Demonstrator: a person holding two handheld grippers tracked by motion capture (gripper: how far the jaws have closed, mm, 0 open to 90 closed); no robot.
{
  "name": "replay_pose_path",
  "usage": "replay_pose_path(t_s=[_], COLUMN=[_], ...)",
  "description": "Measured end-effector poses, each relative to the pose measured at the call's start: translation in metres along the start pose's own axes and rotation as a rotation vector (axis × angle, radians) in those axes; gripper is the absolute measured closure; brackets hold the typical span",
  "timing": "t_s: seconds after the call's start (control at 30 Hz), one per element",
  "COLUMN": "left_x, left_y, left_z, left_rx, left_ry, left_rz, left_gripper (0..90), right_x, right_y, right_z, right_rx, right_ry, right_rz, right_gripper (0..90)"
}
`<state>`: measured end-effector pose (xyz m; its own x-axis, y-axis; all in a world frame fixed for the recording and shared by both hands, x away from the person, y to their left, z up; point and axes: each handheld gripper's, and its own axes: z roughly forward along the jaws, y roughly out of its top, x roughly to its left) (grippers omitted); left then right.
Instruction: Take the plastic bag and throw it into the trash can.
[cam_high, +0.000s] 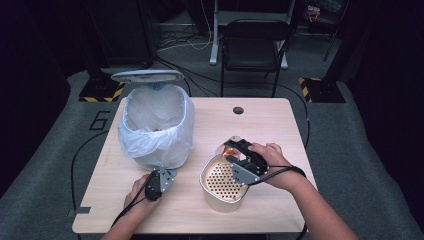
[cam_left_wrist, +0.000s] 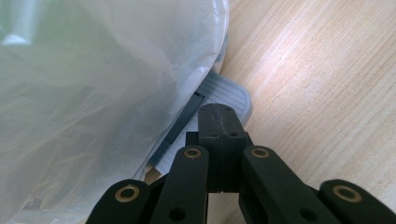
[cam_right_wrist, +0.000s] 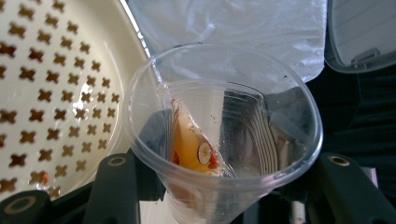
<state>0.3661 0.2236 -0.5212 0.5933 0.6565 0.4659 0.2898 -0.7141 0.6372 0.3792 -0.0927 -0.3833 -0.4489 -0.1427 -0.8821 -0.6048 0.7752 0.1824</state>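
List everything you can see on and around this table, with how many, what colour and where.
Bin: one, lined with a clear white bag, table's left half, grey lid raised behind it.
Pedal: one, grey, at the bin's foot.
Perforated basket: one, cream, near the table's front, right of centre.
Plastic cup: one, clear with orange residue inside, tilted, between the right gripper's jaws beside the basket.
Table: one, light wood, round hole near the far edge.
Folding chair: one, black, behind the table.
Left gripper: black, jaws shut, on the pedal.
Right gripper: black, clamped on the cup.
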Motion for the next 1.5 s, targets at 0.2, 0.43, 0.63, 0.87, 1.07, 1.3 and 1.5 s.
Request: replay_pose_path(t_s=[0.2, 0.43, 0.63, 0.87, 1.07, 1.3, 1.5], left_x=[0.0, 0.0, 0.001, 0.0, 0.0, 0.0, -0.001], left_y=[0.0, 0.0, 0.0, 0.0, 0.0, 0.0, 0.0], left_z=[0.0, 0.0, 0.0, 0.0, 0.0, 0.0, 0.001], left_rx=[0.0, -0.001, 0.0, -0.001, -0.004, -0.004, -0.008], left_ry=[0.0, 0.0, 0.005, 0.001, 0.001, 0.001, 0.008], left_rz=[-0.001, -0.006, 0.005, 0.001, -0.005, -0.005, -0.007], left_gripper=[90.0, 90.0, 90.0, 90.0, 90.0, 90.0, 90.0], right_x=[0.007, 0.016, 0.018, 0.025, 0.028, 0.032, 0.033], right_y=[0.009, 0.016, 0.022, 0.021, 0.021, 0.023, 0.025], right_z=[-0.002, 0.003, 0.004, 0.007, 0.008, 0.007, 0.005], right_rx=[0.042, 0.096, 0.145, 0.21, 0.253, 0.212, 0.2], right_ry=[-0.03, -0.069, -0.11, -0.149, -0.112, -0.179, -0.176], right_rz=[-0.151, -0.321, -0.482, -0.59, -0.727, -0.732, -0.739], right_gripper=[46.9, 47.2, 47.6, 48.1, 48.8, 49.1, 49.2])
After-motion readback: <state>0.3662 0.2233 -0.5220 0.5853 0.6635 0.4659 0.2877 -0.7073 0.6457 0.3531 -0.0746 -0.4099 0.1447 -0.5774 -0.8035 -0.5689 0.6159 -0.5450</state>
